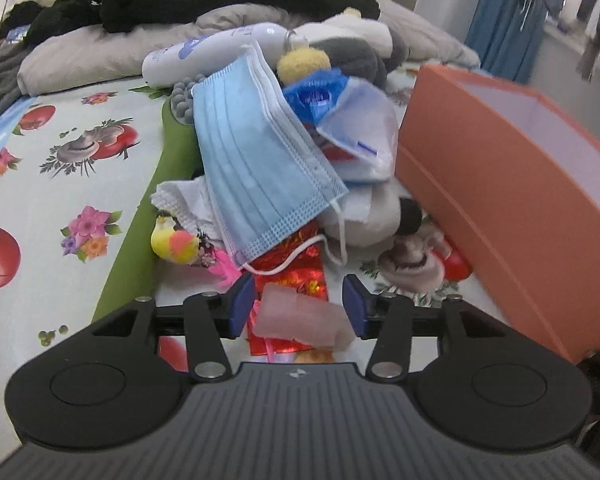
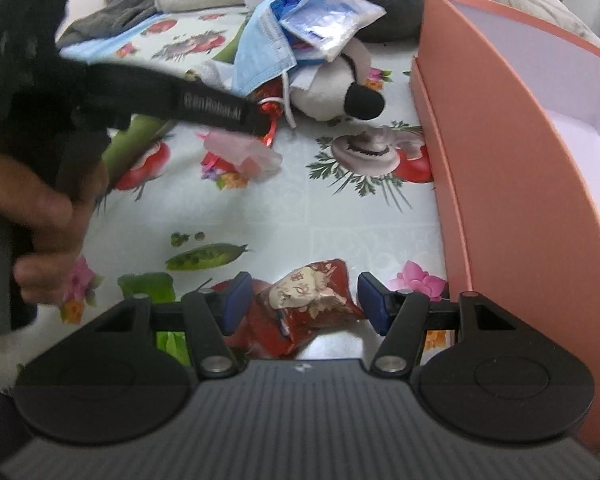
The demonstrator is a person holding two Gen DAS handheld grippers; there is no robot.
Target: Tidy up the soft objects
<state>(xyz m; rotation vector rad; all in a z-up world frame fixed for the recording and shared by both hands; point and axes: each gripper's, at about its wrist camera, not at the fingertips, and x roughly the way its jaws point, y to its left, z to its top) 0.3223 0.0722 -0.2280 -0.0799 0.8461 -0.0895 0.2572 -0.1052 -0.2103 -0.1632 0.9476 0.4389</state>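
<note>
My left gripper (image 1: 299, 306) hangs over a pale pink soft piece (image 1: 304, 316) that lies between its blue pads on the flowered cloth (image 1: 80, 184). The jaws stand about half open and I cannot see the pads pressing it. Its long axis runs across the gap, from one pad to the other. Behind it is the heap with the blue face mask (image 1: 260, 160), whose long axis runs away from me. My right gripper (image 2: 304, 304) is also about half open, around a red printed pouch (image 2: 304, 304); the left pad seems to touch it, the right one stands apart. The orange box (image 2: 520, 160) stands just beside, at the right.
</note>
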